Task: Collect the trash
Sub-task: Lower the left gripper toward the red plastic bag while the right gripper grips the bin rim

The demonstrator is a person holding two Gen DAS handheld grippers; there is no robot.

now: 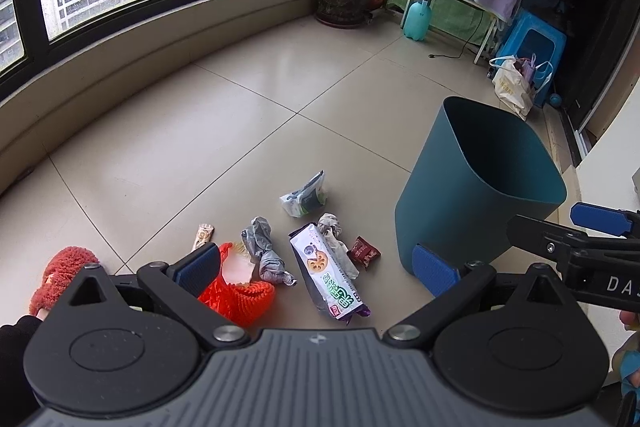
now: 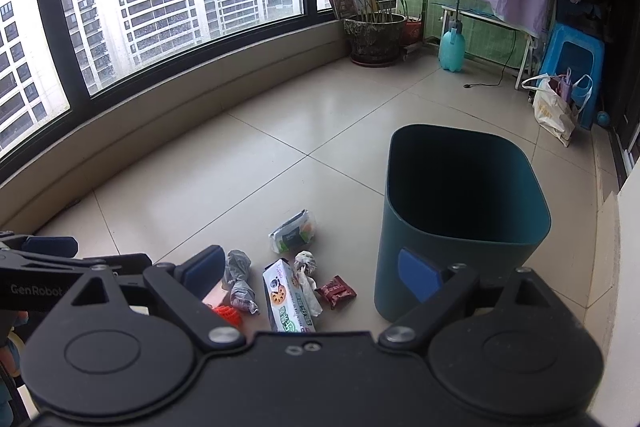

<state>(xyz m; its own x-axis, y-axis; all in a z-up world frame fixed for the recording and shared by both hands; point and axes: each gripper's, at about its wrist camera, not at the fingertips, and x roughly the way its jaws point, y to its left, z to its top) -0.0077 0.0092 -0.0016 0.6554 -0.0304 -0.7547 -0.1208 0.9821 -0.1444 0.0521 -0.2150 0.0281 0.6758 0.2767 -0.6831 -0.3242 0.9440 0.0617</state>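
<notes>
Left gripper: the left gripper [image 1: 316,267] hangs released, jaws spread wide and holding nothing, low over the litter on the beige tiled floor [image 1: 224,131].
Orange mesh sleeve: the bright orange foam-net sleeve [image 1: 236,297] lies under the left finger; its open netting could snag on a pad and drag along when a neighbouring piece is lifted.
Small tan wrapper: the thin tan sweet wrapper [image 1: 203,235] lies flat on the tile just beyond the net; a flat film like this may slide away instead of being pinched.
Grey crumpled paper: the twisted grey wad of paper [image 1: 264,251] sits beside the net, so a wide closing could catch both at once.
Biscuit packet: the long white-and-purple biscuit packet [image 1: 326,273] lies between the fingers, touching a white crumpled paper strip [image 1: 334,237]; gripped near one end it may tilt and slip.
Wet-wipe pack: the white and green soft pack [image 1: 305,198] lies apart, further out.
Red wrapper: the small dark red foil wrapper [image 1: 363,253] lies near the bin's foot, where fingers reaching for it could knock the bin.
Bin: the dark teal plastic waste bin [image 1: 476,195] stands upright to the right, its inside too dark to read; a nudge could shift or tip it.
Right gripper: the right gripper [image 2: 316,273] is likewise released and empty, close to the left one, so the two could collide.
</notes>
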